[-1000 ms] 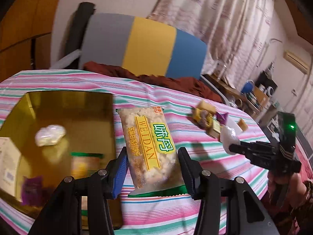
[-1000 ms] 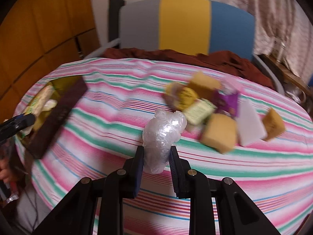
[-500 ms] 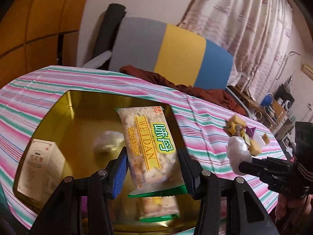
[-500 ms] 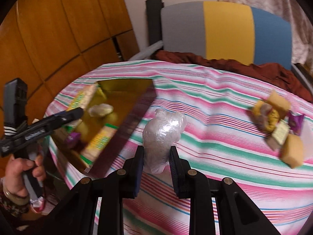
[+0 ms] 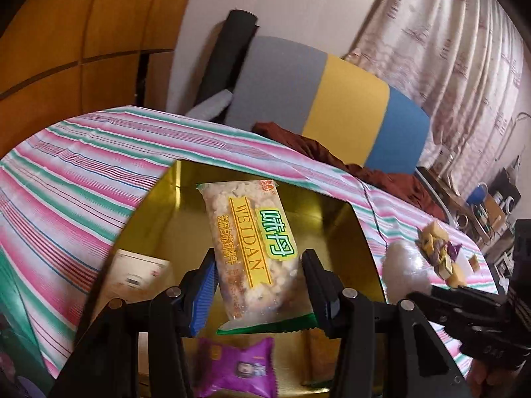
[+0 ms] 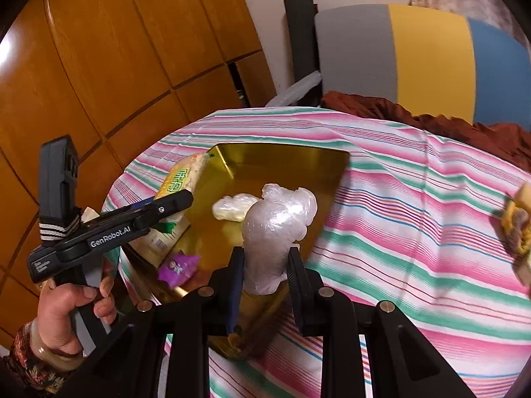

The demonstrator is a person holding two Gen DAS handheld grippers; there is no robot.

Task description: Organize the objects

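Both tools have moved over the gold tray (image 6: 332,179). The left tool (image 5: 257,285) pinches the snack bag (image 5: 250,248), the right tool (image 6: 264,273) the plastic bundle (image 6: 277,229), ready to drop.

A round tabletop (image 6: 415,219) under a cloth striped pink, white and green carries a shiny gold rectangular tin tray (image 6: 282,156) on its left side. On its right side, well apart from the tray, lies a small cluster of wrapped snacks (image 5: 438,248), yellow, tan and purple. A dark red-brown cloth (image 6: 431,116) lies bunched at the far edge of the tabletop, though whether it rests on the tabletop or just behind it cannot be told.
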